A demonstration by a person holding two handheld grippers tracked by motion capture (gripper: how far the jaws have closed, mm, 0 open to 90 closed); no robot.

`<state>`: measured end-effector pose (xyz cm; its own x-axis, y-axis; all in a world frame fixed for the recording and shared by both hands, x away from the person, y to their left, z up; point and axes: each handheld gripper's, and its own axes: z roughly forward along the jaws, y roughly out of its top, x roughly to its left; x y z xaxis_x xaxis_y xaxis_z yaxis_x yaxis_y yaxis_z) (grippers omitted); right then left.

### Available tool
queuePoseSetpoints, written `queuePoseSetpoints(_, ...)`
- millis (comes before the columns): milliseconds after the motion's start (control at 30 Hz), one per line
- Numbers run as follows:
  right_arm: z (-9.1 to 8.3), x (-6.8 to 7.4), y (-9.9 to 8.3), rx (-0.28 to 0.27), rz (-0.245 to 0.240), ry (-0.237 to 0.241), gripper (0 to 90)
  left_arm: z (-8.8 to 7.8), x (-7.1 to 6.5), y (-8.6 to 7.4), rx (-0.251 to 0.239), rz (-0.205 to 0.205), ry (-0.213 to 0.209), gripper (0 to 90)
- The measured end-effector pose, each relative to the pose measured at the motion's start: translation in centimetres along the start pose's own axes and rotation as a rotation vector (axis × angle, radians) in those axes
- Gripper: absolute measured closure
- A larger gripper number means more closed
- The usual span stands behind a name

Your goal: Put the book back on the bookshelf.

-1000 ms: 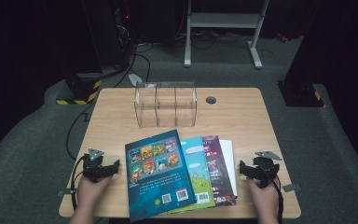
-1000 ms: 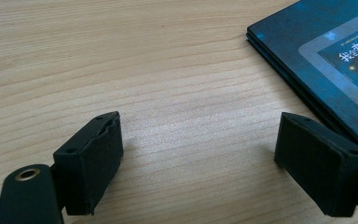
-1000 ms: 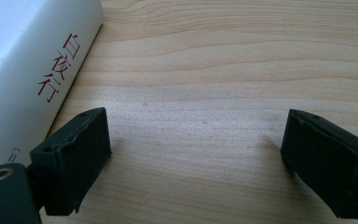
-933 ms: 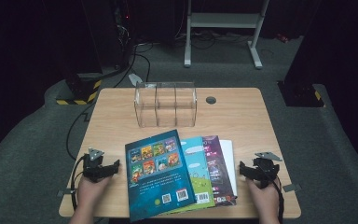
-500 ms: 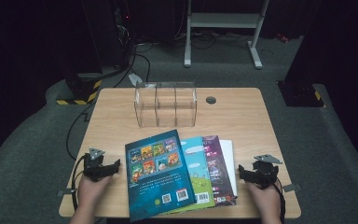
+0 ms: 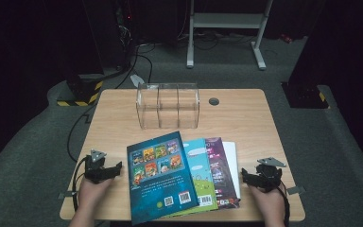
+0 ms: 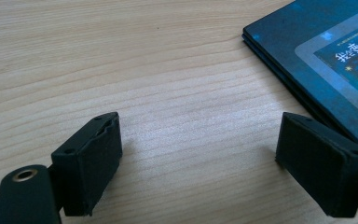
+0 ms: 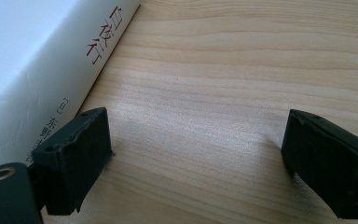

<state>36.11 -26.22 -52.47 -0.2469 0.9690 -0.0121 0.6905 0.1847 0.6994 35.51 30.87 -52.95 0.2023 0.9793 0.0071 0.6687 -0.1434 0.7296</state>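
Dark-blue glossy picture book tops the fanned stack mid-bench, near edge. Thin, floppy, slick cover: pinch at its edge. Left tongs & right tongs both spread wide, empty.

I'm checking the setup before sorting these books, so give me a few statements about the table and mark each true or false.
1. The dark blue book lies on top of the fanned stack. True.
2. The left claw grips the blue book. False: its jaws stand open over bare table beside it.
3. The clear divided box holds a book. False: it holds nothing.
4. The right claw is open next to the white book. True.
5. The white book lies at the bottom of the stack. True.
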Motion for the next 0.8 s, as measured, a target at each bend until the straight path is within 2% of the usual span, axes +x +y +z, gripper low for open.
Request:
queuePoseSetpoints(400,-0.01,-0.07,0.01,0.0,-0.01,0.013,8.3,-0.01,-0.03,-0.02,-0.001,0.003,-0.001,14.4)
queuePoseSetpoints(667,-0.28,-0.29,0.04,-0.003,-0.008,0.023,14.8,-0.01,-0.03,-0.01,-0.001,0.002,-0.002,14.4)
queuePoseSetpoints(767,-0.38,-0.26,0.05,-0.01,-0.016,0.02,15.0,-0.01,-0.03,0.0,0.0,0.002,-0.003,14.3)
queuePoseSetpoints(800,-0.51,-0.13,0.03,-0.019,-0.034,0.015,15.0,-0.01,-0.03,0.0,0.0,0.002,-0.002,14.3)
